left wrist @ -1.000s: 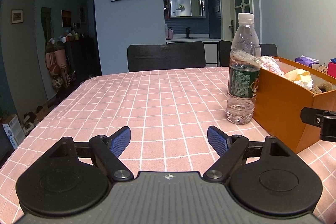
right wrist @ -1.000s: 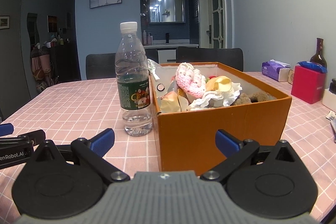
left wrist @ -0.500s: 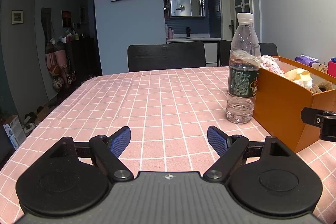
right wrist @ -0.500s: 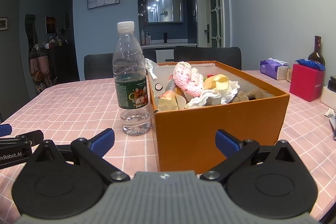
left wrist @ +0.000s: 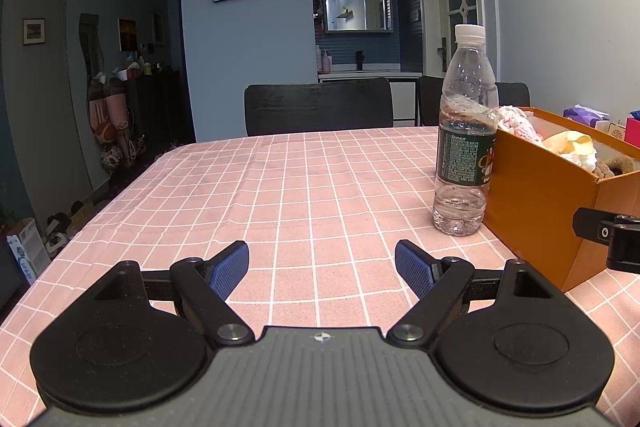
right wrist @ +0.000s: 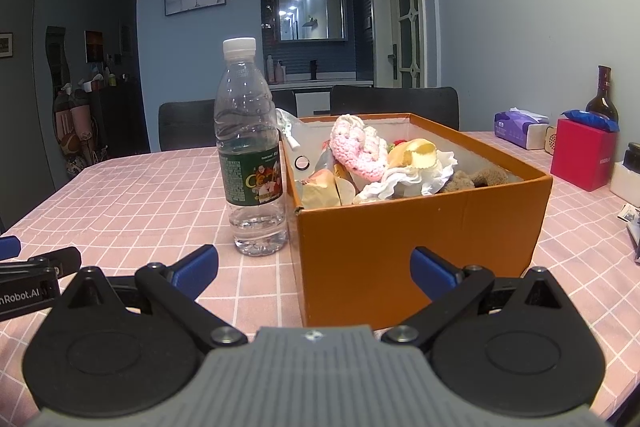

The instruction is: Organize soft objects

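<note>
Left gripper (left wrist: 322, 265): jaws spread wide, nothing between them, blue pads (left wrist: 230, 267) low over the pink checked tablecloth (left wrist: 280, 187). Ahead of it a long stretch of bare cloth runs to the far table edge, where a black chair (left wrist: 318, 109) is pushed in. The left table edge falls away to the floor on that side.

Right gripper (right wrist: 314, 267): jaws likewise released and empty, aimed at the near wall of the orange box (right wrist: 420, 239). The box wall sits between the two pads in this view, close in front; contact cannot be told.

Soft objects are all inside the box: a pink crocheted piece (right wrist: 356, 147) piled highest, a yellow-and-white frilled item (right wrist: 416, 163) beside it, a brown plush item (right wrist: 472, 179) toward the right wall, and crumpled bags at the left inner wall. Several stand above the rim.

A capped water bottle (right wrist: 252, 155) stands upright just beside the box's left wall, nearly empty; whether it touches the box cannot be told. It lies between the two grippers' lanes.

To the right of the box: a purple tissue pack (right wrist: 520, 129), a red box (right wrist: 582, 159) and a dark glass bottle (right wrist: 602, 95), well apart from the box, with open cloth between.
</note>
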Motion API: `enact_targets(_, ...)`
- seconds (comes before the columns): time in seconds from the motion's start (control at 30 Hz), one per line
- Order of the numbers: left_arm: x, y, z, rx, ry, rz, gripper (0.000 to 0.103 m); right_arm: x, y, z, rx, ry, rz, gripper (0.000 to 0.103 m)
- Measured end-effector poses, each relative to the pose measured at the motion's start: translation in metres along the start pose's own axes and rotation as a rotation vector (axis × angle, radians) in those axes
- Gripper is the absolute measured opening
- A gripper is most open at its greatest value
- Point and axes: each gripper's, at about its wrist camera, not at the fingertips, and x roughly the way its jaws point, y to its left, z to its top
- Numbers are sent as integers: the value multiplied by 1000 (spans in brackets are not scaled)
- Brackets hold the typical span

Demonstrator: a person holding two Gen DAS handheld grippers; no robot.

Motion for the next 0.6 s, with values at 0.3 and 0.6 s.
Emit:
enact_targets(0.3,0,0,1,-1,2,-3,97,1,2,0,0,4,-2,100)
enact_targets(0.6,0,-1,1,4,1,-4,97,2,0,-1,5,8,-6,100)
